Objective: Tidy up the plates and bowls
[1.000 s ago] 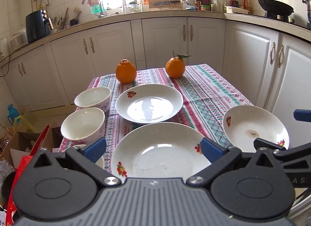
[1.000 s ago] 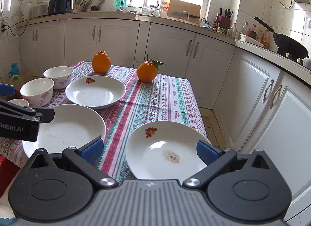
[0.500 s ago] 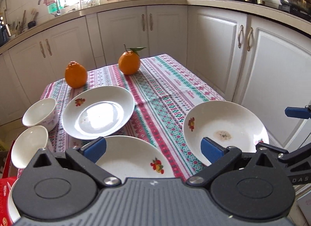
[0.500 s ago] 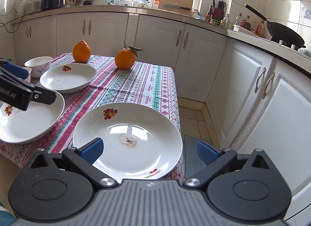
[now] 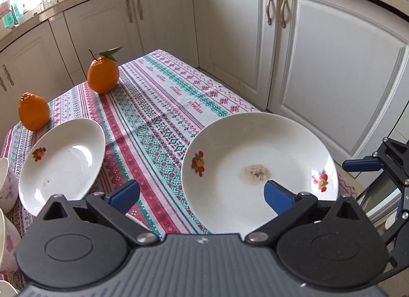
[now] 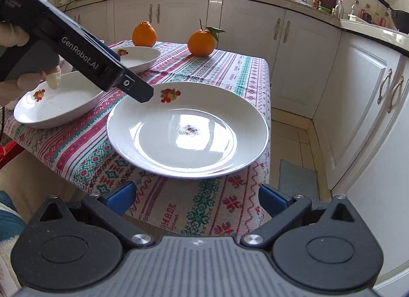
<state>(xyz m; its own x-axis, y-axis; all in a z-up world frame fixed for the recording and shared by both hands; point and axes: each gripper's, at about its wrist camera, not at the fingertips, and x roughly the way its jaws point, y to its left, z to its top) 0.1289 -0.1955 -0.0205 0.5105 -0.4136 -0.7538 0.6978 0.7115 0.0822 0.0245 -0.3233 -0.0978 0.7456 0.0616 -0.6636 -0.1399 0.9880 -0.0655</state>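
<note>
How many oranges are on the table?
2. The leafy orange stands near the table's far edge; the other orange stands left of it, behind the far plate.

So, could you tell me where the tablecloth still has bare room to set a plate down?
The widest bare patch lies beyond the stained plate, towards the leafy orange, along the cupboard-side edge. A narrower strip runs between that plate and the left plate. The bowl side is crowded.

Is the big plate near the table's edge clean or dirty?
Dirty: the plate has a small brownish speckled stain at its centre, visible in both views; otherwise it is empty.
</note>
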